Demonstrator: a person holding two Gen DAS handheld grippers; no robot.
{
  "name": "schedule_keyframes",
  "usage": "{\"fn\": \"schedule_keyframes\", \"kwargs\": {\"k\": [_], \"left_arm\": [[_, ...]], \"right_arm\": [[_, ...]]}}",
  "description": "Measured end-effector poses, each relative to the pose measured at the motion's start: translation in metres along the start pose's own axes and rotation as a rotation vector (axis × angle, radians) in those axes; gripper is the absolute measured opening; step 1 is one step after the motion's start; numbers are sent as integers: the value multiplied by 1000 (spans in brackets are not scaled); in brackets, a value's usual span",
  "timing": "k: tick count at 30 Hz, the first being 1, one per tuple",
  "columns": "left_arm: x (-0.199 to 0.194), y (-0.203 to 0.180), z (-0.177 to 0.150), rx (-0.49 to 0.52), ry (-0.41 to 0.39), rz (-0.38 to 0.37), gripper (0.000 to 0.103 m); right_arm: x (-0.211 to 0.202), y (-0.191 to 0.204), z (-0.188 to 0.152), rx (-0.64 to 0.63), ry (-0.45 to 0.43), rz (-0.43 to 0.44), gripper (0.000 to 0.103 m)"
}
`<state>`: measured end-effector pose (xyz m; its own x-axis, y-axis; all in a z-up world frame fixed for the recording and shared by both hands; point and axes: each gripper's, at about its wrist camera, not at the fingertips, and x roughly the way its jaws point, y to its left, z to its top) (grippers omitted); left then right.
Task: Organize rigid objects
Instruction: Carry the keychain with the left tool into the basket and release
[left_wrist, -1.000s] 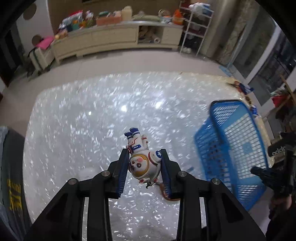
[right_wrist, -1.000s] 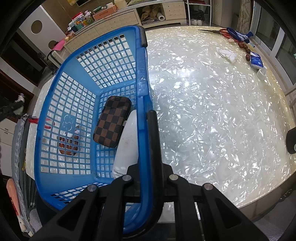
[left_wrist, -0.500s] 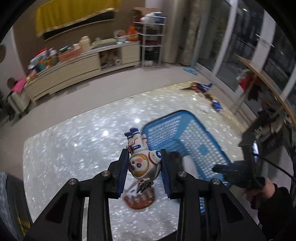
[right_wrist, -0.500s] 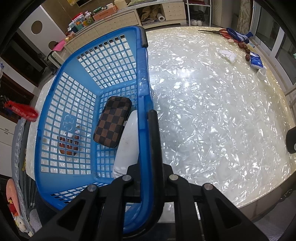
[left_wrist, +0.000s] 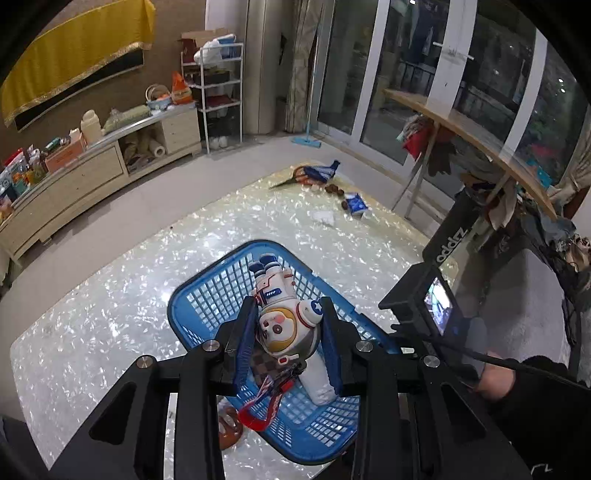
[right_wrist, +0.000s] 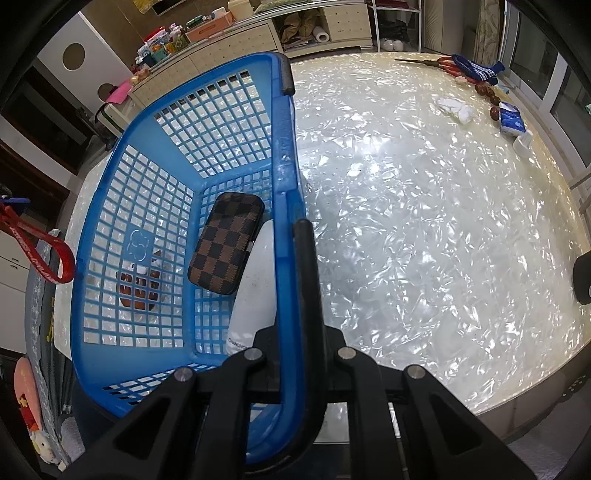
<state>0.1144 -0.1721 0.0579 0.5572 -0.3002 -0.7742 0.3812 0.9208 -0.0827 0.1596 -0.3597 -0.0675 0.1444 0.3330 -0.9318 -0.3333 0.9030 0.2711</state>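
- Left gripper (left_wrist: 288, 334) clamped on astronaut toy (left_wrist: 286, 317), held head-down above blue basket (left_wrist: 192, 314); red strap (left_wrist: 266, 402) dangling.
- Inside basket: checkered case (right_wrist: 226, 248), white bottle (right_wrist: 255, 291).
- Right gripper (right_wrist: 293, 295) pinched onto basket rim, over shiny table (right_wrist: 424, 229).

A long cream sideboard (left_wrist: 92, 166) lines the brown wall; tall glass doors (left_wrist: 424, 74) show darkness outside
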Motion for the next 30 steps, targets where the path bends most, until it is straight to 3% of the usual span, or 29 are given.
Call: {"fn": "schedule_keyframes", "kwargs": {"k": [6,10,13,30], "left_arm": [[43,0,-25,10,117,-12,36],[79,-8,-51,70,229,-23,36],[98,-10,-64,89,271,-19,36],[165,-14,-75,193,410,66,36]], "right_arm": [[0,-1,0,3,-2,3,9],[0,-1,0,4,-2,3,9],[-1,-1,-1,6,-5,6,9],[-2,-2,-2,26,-16,18,10]]}}
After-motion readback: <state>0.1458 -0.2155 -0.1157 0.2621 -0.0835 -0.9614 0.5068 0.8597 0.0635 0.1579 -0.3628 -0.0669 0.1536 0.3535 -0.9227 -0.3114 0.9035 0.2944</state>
